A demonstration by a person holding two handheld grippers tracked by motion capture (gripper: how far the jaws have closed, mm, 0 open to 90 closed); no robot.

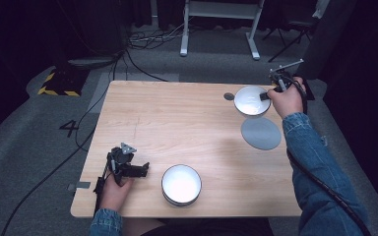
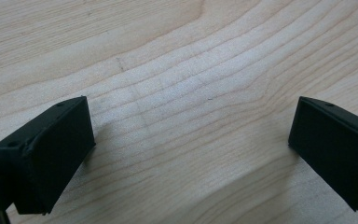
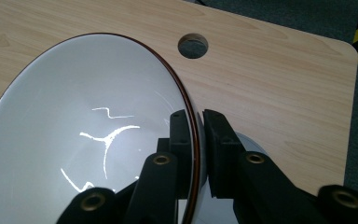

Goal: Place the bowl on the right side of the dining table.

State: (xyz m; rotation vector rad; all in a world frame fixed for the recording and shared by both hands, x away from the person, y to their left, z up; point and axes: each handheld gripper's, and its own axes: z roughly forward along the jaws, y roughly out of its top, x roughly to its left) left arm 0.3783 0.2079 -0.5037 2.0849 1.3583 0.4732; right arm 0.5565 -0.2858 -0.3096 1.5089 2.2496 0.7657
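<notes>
My right gripper (image 1: 266,95) (image 3: 196,123) is shut on the rim of a white bowl (image 1: 251,100) (image 3: 84,135) with a thin brown edge, one jaw inside and one outside. The bowl hangs tilted above the table's far right corner. Near the front edge stands a second white bowl (image 1: 181,184), upright. My left gripper (image 1: 142,169) (image 2: 191,140) rests low over bare wood to the left of that bowl, open, with nothing between its fingers.
A grey round mat (image 1: 261,133) lies on the wooden table (image 1: 177,123) just in front of the held bowl. A cable hole (image 1: 229,96) (image 3: 193,45) is cut in the tabletop beside it. Grey floor, cables and a desk frame (image 1: 221,29) lie beyond the far edge.
</notes>
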